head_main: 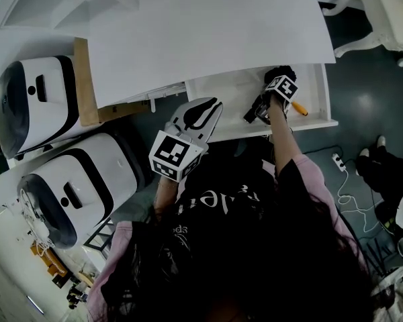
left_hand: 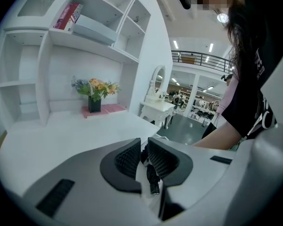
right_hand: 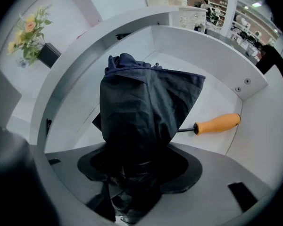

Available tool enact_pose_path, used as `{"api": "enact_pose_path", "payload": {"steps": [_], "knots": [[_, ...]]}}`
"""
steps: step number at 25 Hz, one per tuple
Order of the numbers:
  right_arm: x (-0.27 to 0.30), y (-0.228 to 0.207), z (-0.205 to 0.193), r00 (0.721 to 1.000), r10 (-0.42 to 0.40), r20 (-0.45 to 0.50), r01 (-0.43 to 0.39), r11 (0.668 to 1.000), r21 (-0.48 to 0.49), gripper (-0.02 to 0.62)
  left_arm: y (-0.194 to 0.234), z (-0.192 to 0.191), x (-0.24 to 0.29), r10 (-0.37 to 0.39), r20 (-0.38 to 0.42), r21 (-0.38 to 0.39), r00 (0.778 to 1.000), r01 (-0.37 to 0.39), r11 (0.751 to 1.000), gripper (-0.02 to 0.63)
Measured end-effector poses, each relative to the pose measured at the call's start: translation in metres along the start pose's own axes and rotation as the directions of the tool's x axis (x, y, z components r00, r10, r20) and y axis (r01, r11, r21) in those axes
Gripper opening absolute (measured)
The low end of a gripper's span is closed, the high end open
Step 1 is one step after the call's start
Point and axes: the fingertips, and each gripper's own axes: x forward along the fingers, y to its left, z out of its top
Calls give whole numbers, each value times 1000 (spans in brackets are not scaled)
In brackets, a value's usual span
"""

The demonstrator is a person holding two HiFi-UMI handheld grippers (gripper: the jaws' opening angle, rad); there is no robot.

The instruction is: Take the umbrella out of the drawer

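- While the right gripper (right_hand: 139, 168) has its fingers pinching the folded dark umbrella (right_hand: 141, 102), that umbrella sits inside the open drawer (right_hand: 217, 65), not yet clear of its walls.
- The hold looks to be on loose cloth, so the bundle could slip or unfurl when lifted.
- An orange-handled tool (right_hand: 217, 123) lies just beside it; a sideways drag might knock it.
- The left gripper (left_hand: 144, 157) hangs outside the drawer, fingers pressed nearly together; the dark scrap in their slit possibly lies beyond them.

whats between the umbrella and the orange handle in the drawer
Only the tool's thin shaft, running from the orange handle to behind the umbrella, over bare drawer floor. The right gripper view shows it.
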Motion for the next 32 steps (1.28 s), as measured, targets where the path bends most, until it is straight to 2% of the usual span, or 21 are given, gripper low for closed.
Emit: {"api": "enact_pose_path", "payload": {"steps": [4, 10, 16, 20, 26, 32], "knots": [[-15, -1, -7, 998, 67, -18, -66, 997, 42, 279, 2, 4, 0, 20, 26, -4, 999, -20, 1000, 55], [-54, 1, -3, 987, 158, 20, -158, 987, -5, 278, -8, 8, 3, 11, 48, 5, 999, -11, 1000, 55], [-102, 8, 9, 958, 281, 57, -279, 960, -34, 278, -26, 14, 8, -1, 61, 13, 998, 0, 1000, 55], [-138, 12, 18, 937, 341, 80, -331, 936, -116, 278, -38, 18, 11, -6, 76, 19, 997, 4, 1000, 55], [-192, 8, 22, 914, 395, 97, -355, 890, -286, 278, -60, 24, 19, -6, 91, 24, 996, 4, 1000, 55], [-236, -1, 18, 882, 466, 67, -411, 831, -373, 278, -82, 29, 30, 13, 111, 16, 994, -15, 1000, 55]]}}
